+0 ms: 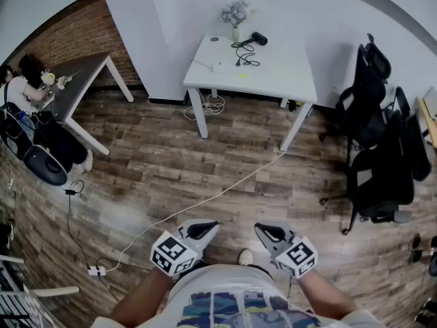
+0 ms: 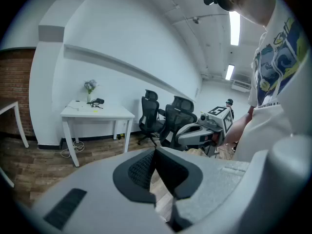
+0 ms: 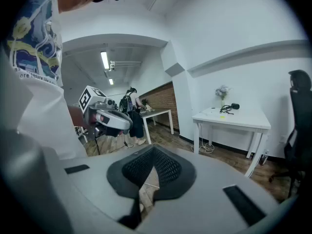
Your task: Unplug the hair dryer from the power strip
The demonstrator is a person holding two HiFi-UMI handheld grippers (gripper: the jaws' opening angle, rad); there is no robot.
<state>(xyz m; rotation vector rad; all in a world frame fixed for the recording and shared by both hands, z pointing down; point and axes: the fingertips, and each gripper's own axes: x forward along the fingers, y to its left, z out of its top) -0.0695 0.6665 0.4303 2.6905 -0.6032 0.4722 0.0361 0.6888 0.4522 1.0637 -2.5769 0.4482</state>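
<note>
The black hair dryer lies at the far side of the white table, its black cord looped beside it. A flat white strip-like thing rests near the table's left edge; I cannot tell what it is. Both grippers hang low in the head view, far from the table: my left gripper and my right gripper, each shut with nothing between the pads. In the left gripper view the dryer is small and distant; the right gripper view shows the dryer too.
A white cable runs over the wood floor from the table to a small white socket block. Black office chairs stand at the right. A person sits at a dark table on the left. A flower vase stands by the dryer.
</note>
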